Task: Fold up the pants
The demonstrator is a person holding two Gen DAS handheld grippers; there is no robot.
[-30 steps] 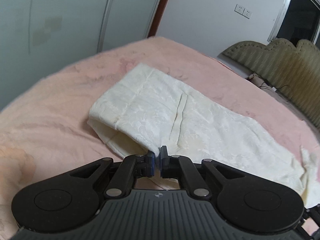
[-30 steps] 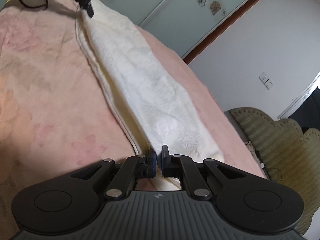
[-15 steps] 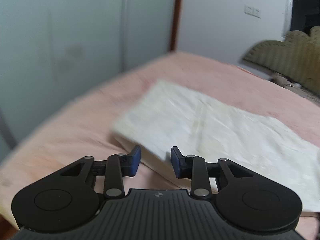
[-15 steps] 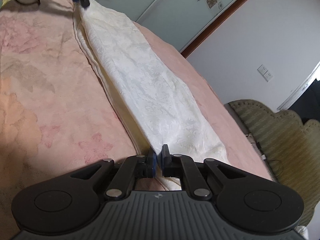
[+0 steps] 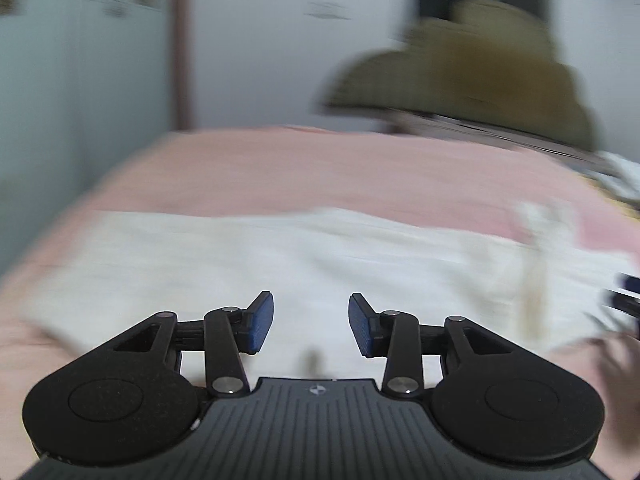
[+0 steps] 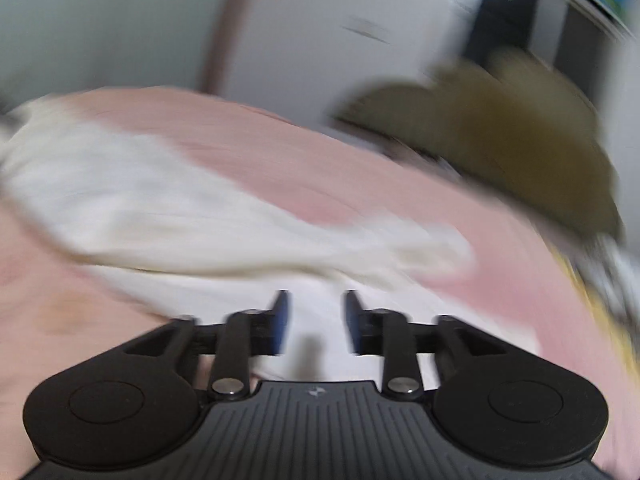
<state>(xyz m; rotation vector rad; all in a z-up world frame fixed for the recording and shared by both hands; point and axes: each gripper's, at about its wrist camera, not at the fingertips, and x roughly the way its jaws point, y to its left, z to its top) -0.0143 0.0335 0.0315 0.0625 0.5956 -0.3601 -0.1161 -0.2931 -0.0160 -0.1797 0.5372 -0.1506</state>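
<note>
pants: cream-white patterned cloth pants (image 5: 280,264), lying long and flat across the pink bed (image 5: 320,168), left to right
handling: judged light, soft and limp (likely to sag); best pinched at edge or corners
left hand-held gripper (image 5: 311,326): jaws just opening, apart, nothing between the pads
right hand-held gripper (image 6: 316,322): same, parted and empty above the cloth
around: olive scalloped headboard (image 5: 480,68) far right; nothing on the pants

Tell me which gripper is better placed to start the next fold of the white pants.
Probably the left gripper: its open jaws, just opened, hover empty over a broad flat stretch of the white fabric pants on the pink bedcover. The right gripper, also just opened and empty, faces a bunched, blurrier end.
</note>
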